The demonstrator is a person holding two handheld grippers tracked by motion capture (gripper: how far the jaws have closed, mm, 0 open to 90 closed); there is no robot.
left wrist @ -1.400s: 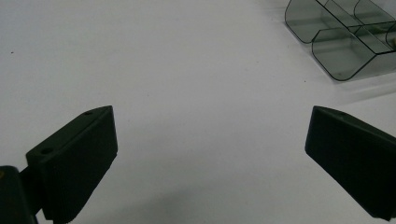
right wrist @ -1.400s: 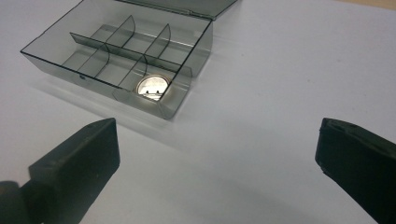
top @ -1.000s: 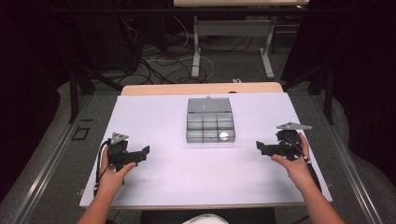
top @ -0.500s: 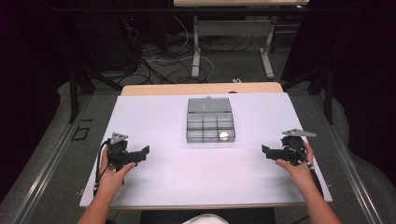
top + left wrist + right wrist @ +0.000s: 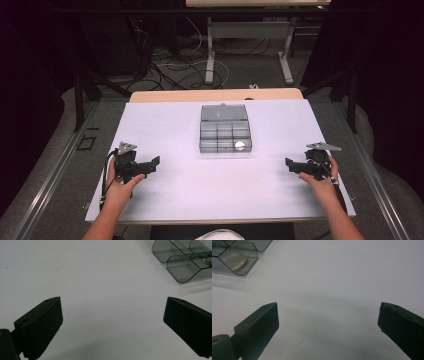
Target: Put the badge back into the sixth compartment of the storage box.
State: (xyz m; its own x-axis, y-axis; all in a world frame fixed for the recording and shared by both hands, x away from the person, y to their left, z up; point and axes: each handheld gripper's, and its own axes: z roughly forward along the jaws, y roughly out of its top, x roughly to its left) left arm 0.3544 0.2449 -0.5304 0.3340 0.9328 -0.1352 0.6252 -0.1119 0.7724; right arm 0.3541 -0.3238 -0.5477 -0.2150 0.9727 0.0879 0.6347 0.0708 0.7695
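A clear grey compartment box (image 5: pixel 225 130) sits mid-table with its lid open toward the back; a pale round item (image 5: pixel 240 145) lies in its front right compartment. My left gripper (image 5: pixel 154 162) rests at the table's left front, open and empty, well left of the box (image 5: pixel 183 258). At the right front my right gripper (image 5: pixel 289 163) is open too, holding nothing. In the right gripper view the box corner (image 5: pixel 235 256) with the pale ring (image 5: pixel 239 263) sits at the upper left, and both jaws stand wide apart over bare white table.
The white table (image 5: pixel 200 200) has a wooden strip (image 5: pixel 215 95) along its far edge. Behind it are cables (image 5: pixel 160 60) on the floor and the legs of another desk (image 5: pixel 247 45). Dark curtains flank both sides.
My right gripper has moved down and toward the front right of the table. The left gripper and the box have stayed put.
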